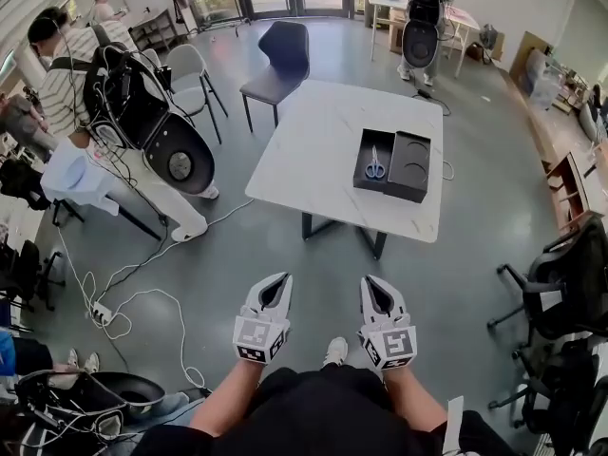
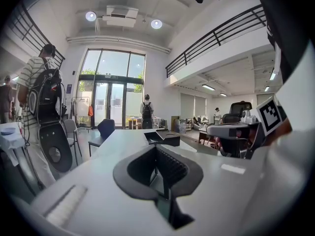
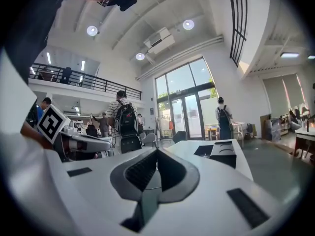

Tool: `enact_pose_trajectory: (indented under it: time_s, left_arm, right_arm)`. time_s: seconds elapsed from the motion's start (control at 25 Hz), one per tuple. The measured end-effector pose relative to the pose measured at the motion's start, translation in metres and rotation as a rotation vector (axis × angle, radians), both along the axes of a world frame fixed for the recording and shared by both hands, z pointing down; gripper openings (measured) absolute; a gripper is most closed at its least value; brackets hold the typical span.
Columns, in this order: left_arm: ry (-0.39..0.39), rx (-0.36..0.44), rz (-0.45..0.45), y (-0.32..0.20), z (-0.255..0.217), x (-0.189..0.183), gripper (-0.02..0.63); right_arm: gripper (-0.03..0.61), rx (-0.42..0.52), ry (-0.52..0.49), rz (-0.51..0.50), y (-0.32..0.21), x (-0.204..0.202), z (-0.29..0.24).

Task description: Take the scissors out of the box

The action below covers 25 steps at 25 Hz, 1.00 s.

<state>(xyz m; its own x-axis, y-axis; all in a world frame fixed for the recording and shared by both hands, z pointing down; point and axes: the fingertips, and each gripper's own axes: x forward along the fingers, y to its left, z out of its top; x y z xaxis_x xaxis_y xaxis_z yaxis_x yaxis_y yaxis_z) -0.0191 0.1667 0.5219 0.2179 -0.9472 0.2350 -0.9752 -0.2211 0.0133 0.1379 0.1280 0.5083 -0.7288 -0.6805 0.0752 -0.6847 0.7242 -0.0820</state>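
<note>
Blue-handled scissors [image 1: 375,166] lie in the left half of an open black box [image 1: 364,152], whose lid [image 1: 413,166] rests beside it, on the right part of a white table [image 1: 313,150]. Both grippers hang well short of the table, over the grey floor near my body. The left gripper [image 1: 282,279] and right gripper [image 1: 370,281] are each shut with nothing between the jaws. The left gripper view shows its jaws [image 2: 160,150] closed, with the box [image 2: 162,136] far ahead. In the right gripper view the gripper [image 3: 156,155] is likewise shut, and the box [image 3: 221,154] sits ahead to the right.
A black chair [image 1: 280,57] stands at the table's far side. At the left a person in a striped shirt [image 1: 66,84] carries dark equipment [image 1: 152,126] beside a grey chair [image 1: 190,72]. Cables [image 1: 123,313] trail on the floor. Office chairs [image 1: 560,293] crowd the right.
</note>
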Motion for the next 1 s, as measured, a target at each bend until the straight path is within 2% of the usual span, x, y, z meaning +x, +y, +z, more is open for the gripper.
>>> enact_pose_trajectory:
  time_s: [0.12,0.28,0.64,1.0]
  left_arm:
    - [0.002,-0.005,-0.003,-0.006,-0.001,0.021,0.009]
    - [-0.048,-0.022,0.017,-0.010,-0.001,0.035,0.009]
    - [-0.041,-0.032,0.023,-0.019,-0.003,0.012,0.009]
    - [-0.017,0.007,0.063,-0.063,-0.010,-0.018,0.009]
  right_arm:
    - [0.011,-0.004,-0.030,-0.016,-0.007,0.016,-0.003]
    - [0.011,0.004,-0.047,-0.018,-0.019,0.029,-0.008]
    - [0.009,-0.008,-0.034,-0.006,-0.029,0.011,-0.004]
    - [0.009,0.005,-0.001,0.005,-0.053,-0.023,-0.010]
